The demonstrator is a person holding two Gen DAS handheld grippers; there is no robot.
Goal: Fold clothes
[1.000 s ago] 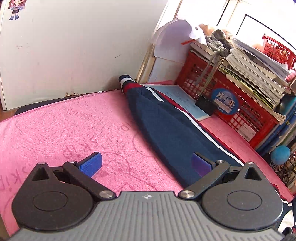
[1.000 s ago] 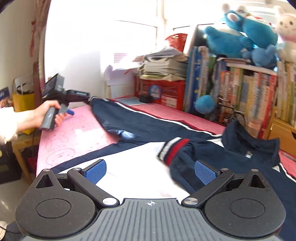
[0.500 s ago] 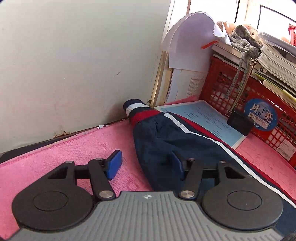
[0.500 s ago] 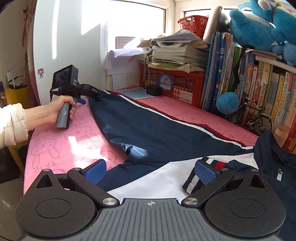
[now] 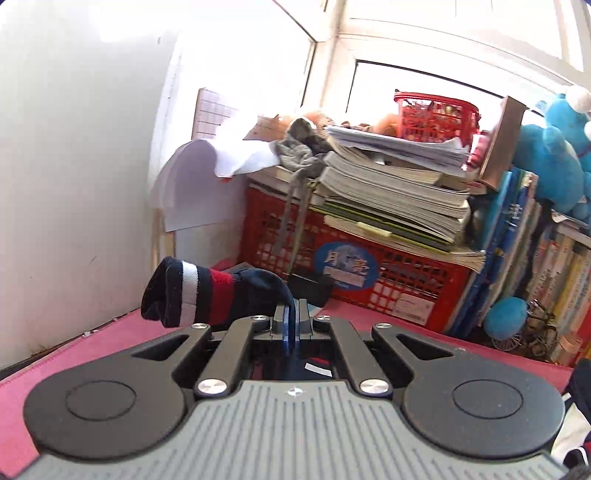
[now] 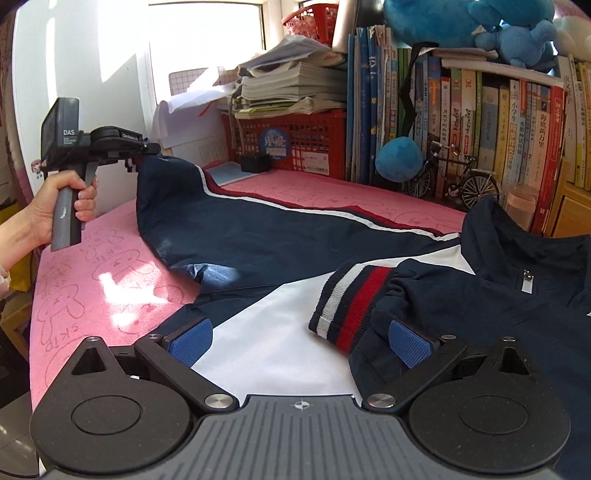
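A navy jacket (image 6: 480, 306) with white panels and red-white stripes lies on a pink towel (image 6: 92, 288). My left gripper (image 5: 293, 317) is shut on the far sleeve (image 5: 258, 291) near its striped cuff (image 5: 188, 295), which hangs off to the left above the towel. From the right wrist view the left gripper (image 6: 146, 155) holds that sleeve (image 6: 236, 229) raised at the far left, with a hand (image 6: 59, 206) on its handle. My right gripper (image 6: 299, 339) is open low over the jacket, its fingers either side of the other sleeve's striped cuff (image 6: 351, 302).
A red crate (image 6: 295, 144) with stacked papers (image 6: 291, 85) stands at the back by the window. Books (image 6: 480, 122), blue plush toys (image 6: 472, 26), a blue ball (image 6: 399, 158) and a toy bicycle (image 6: 458, 177) line the right side. A white wall (image 5: 74, 184) bounds the left.
My left gripper moved along the sleeve to its cuff end, shut on it and lifted it off the towel. The right gripper came closer to the other cuff, still open.
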